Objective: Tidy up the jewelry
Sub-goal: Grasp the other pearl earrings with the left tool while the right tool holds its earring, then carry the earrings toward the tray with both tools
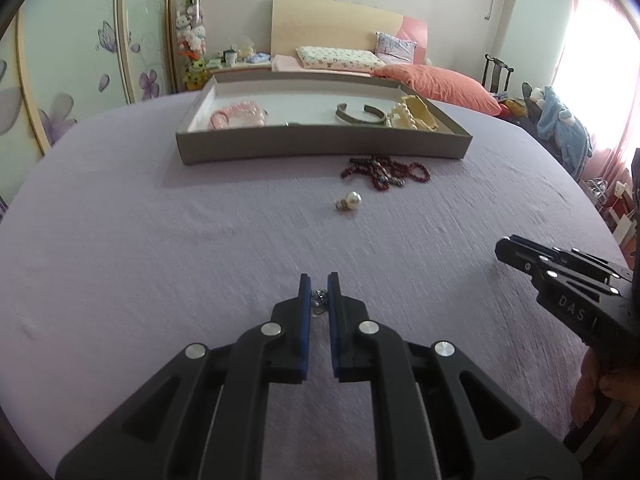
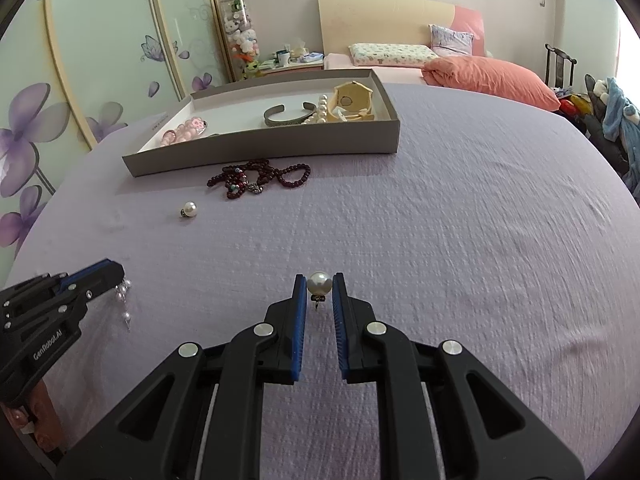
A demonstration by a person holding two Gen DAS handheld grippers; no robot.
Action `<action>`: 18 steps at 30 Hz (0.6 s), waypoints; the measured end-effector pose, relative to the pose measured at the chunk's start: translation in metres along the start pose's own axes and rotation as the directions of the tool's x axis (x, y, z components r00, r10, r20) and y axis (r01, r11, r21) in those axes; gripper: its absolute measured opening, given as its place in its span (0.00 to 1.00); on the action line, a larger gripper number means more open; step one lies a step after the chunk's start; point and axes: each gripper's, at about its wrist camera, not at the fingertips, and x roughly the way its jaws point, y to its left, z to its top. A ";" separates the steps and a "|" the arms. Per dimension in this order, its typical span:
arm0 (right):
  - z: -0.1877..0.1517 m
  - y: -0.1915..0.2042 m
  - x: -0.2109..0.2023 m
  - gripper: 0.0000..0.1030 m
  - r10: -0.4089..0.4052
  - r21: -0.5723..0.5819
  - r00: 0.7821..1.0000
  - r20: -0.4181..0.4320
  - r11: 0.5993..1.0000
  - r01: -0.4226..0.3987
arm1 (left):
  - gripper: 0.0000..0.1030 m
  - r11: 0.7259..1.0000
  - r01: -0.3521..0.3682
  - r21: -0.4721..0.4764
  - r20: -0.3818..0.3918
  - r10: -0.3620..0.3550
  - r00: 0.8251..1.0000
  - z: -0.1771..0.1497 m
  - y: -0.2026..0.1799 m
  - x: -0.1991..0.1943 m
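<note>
Pearl stud earring (image 2: 319,283) pinched upright in right gripper (image 2: 319,285), post down. Dangling pearl drop earring (image 2: 125,300) hangs from left gripper (image 1: 319,294). Second pearl stud (image 1: 351,200) loose on the cloth, near tangled dark red bead necklace (image 1: 386,171). Grey tray (image 1: 320,147) holds pink bracelet (image 1: 240,116), metal cuff bangle (image 1: 362,114), cream pearl strand (image 1: 396,116).

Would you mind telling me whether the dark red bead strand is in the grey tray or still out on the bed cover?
Out. The dark red bead strand lies tangled on the purple cover, just in front of the grey tray wall.
</note>
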 end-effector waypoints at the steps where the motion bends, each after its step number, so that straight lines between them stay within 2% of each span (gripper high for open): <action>1: 0.000 0.000 0.000 0.14 0.002 0.003 1.000 0.003 1.000 -0.002 | 0.09 1.000 -0.004 0.001 0.005 0.004 1.000 0.001 0.000 0.000; 18: 0.006 0.003 -0.006 0.14 0.002 0.007 0.999 0.042 1.000 -0.003 | 0.09 1.000 0.005 -0.016 0.043 -0.005 0.999 0.007 0.007 -0.007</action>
